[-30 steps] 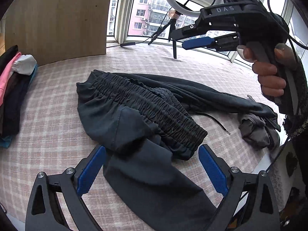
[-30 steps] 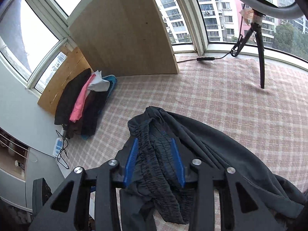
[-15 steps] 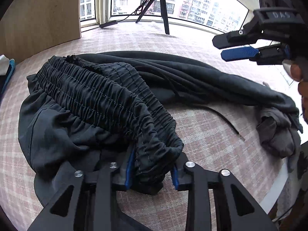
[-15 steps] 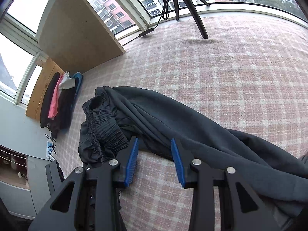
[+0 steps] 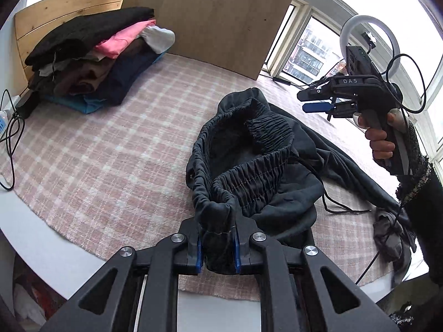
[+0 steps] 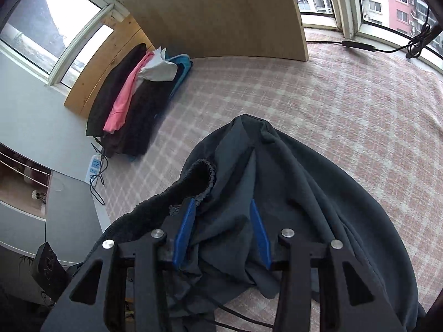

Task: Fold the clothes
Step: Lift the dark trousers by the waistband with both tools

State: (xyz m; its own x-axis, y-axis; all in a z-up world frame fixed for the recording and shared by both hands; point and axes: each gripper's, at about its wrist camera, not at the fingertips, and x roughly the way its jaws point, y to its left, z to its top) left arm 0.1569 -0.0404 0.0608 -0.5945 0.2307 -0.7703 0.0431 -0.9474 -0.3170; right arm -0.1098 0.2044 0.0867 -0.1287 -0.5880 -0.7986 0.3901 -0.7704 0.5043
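Note:
Dark grey trousers (image 5: 277, 193) lie crumpled on the pink checked cloth (image 5: 110, 152). Their elastic waistband (image 5: 249, 177) stands open like a loop. My left gripper (image 5: 216, 238) has a fold of this waistband between its blue pads, and its jaws are closing on it. A hand (image 5: 379, 141) holds my right gripper (image 5: 315, 102) in the air above the trousers' far side. In the right wrist view that right gripper (image 6: 221, 203) hovers over the trousers (image 6: 304, 179); its jaws are opening with nothing pinched between them. A black drawstring (image 5: 332, 207) trails to the right.
A pile of folded clothes (image 5: 91, 63) sits at the far left against a wooden board (image 5: 210, 13). A ring light (image 5: 368, 36) on a tripod stands by the windows. A power strip (image 6: 95, 166) with cables lies off the cloth's left edge.
My left gripper went from wide open above the trousers to shut on the waistband, then swung toward the clothes pile. The right gripper moved back over the trousers' waist end.

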